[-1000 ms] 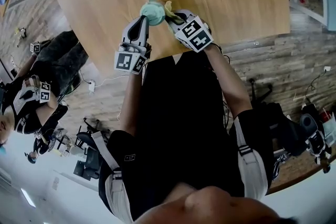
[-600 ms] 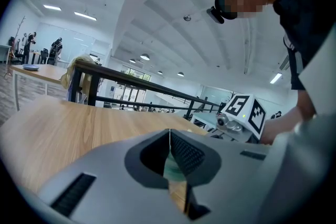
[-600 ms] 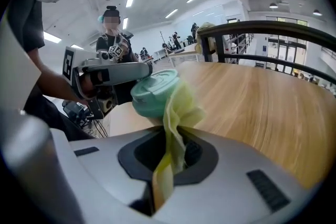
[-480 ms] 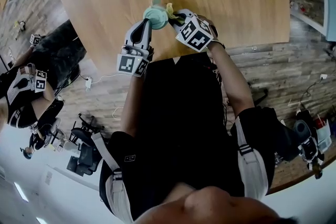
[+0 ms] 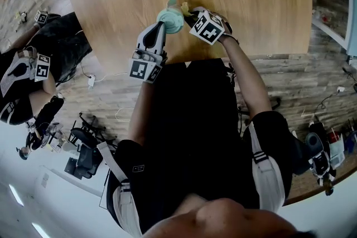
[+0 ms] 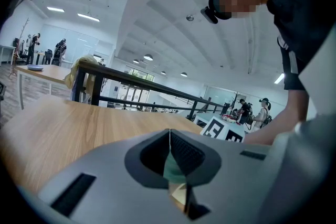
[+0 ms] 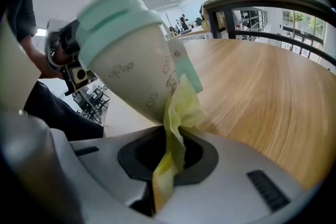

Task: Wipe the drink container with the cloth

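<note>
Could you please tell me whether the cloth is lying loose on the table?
No, the right gripper pinches the yellow cloth against the drink container.

1. The cup (image 7: 128, 55) had a cream body with small prints and a mint-green lid. It hung tilted, clamped by the left gripper (image 6: 170, 165).
2. The cloth (image 7: 178, 113), yellow and crumpled, was pinched in the right gripper (image 7: 167, 162) and touched the cup's lower side.

Mint-green lid on the drink container (image 7: 128, 55), cream body sprinkled with small grey doodles. Against the container, the cloth (image 7: 178, 128) is pale yellow. Under the container, the table (image 7: 273, 92) runs honey-coloured wood grain. Left gripper (image 6: 169, 136) and right gripper (image 7: 170, 152): grey, with black-and-white marker squares.
</note>
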### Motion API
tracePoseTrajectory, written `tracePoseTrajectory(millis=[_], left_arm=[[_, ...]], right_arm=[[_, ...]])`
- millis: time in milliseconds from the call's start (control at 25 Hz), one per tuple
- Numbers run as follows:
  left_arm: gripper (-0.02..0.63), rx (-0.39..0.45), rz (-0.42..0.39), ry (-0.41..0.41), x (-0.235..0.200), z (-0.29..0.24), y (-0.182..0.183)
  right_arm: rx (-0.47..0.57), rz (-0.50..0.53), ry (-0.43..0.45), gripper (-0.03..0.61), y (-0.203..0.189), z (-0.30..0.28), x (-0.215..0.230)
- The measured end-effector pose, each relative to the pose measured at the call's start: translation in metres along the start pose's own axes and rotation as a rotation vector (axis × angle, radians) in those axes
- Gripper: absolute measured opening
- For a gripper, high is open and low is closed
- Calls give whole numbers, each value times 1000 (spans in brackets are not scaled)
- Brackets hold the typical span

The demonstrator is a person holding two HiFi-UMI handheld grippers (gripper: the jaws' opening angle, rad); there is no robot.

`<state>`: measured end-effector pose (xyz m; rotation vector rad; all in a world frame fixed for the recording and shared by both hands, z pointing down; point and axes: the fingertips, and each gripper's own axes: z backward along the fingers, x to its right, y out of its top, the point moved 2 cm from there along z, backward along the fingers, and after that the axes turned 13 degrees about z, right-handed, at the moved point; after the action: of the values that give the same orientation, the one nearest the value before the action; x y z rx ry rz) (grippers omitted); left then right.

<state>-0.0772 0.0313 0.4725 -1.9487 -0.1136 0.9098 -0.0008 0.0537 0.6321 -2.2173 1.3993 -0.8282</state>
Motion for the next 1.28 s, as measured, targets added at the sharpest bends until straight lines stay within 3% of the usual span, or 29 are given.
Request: tracePoseTrajectory(millis=[400, 1000, 1280], left_arm=[[25, 20, 32, 23, 1, 1, 2], [25, 23, 35, 31, -1, 2, 4], [25, 34, 25, 18, 2, -2, 6]], right_arm=[[-11, -36, 76, 46, -8, -13, 11], [89, 158, 47, 46, 60, 73, -9], [48, 254, 171, 46, 61, 70, -1]])
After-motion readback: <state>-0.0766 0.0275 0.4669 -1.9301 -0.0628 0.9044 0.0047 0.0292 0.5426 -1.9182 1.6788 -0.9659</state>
